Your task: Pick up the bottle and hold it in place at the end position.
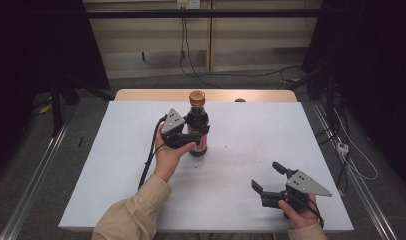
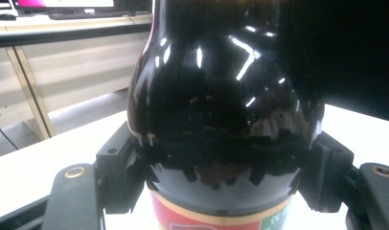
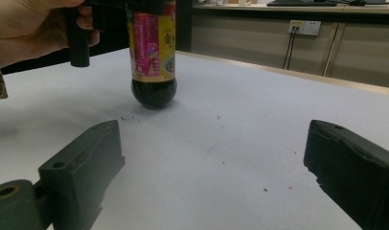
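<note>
While the left gripper clamps the upright soy sauce bottle, its jaws press both sides. Well apart, the right gripper gapes wide, holding nothing.

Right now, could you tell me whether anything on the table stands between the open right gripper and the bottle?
Nothing visible does. The right gripper is open over bare white table, and the bottle stands beyond it, with the left gripper clamped around its dark body.
</note>
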`<action>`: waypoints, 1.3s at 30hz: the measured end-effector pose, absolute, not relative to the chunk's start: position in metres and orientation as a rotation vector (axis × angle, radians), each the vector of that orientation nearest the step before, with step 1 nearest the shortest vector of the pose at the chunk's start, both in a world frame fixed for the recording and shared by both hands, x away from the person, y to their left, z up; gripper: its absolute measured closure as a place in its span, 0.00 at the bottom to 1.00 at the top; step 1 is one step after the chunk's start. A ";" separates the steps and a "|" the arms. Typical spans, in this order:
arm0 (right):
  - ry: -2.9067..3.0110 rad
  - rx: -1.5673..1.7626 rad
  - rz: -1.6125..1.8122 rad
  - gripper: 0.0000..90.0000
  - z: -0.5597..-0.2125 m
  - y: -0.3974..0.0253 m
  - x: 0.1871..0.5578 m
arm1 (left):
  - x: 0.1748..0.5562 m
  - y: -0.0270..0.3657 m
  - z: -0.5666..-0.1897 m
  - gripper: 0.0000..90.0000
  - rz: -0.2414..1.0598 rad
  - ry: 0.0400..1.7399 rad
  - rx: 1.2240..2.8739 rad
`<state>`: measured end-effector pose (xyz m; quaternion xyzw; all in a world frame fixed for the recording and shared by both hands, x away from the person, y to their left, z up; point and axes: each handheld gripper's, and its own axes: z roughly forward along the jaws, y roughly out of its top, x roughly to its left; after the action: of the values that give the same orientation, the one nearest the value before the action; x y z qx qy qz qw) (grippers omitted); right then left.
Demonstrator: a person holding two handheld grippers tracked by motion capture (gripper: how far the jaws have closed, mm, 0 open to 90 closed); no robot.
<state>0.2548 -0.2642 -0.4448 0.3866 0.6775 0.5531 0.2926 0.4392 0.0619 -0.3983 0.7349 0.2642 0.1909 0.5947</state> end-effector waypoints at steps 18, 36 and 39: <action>1.798 1.047 1.491 0.06 -0.447 -0.268 0.255 | 0.454 0.039 -0.404 0.32 0.461 0.581 1.726; 1.804 1.058 1.476 0.06 -0.449 -0.267 0.255 | 0.455 0.045 -0.406 0.32 0.433 0.524 1.740; 1.813 1.057 1.463 0.06 -0.450 -0.266 0.255 | 0.456 0.048 -0.406 0.32 0.406 0.518 1.746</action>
<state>0.2553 -0.2655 -0.4498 0.3958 0.6787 0.5477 0.2876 0.4564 0.0482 -0.4064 0.7517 0.2232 0.1748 0.5955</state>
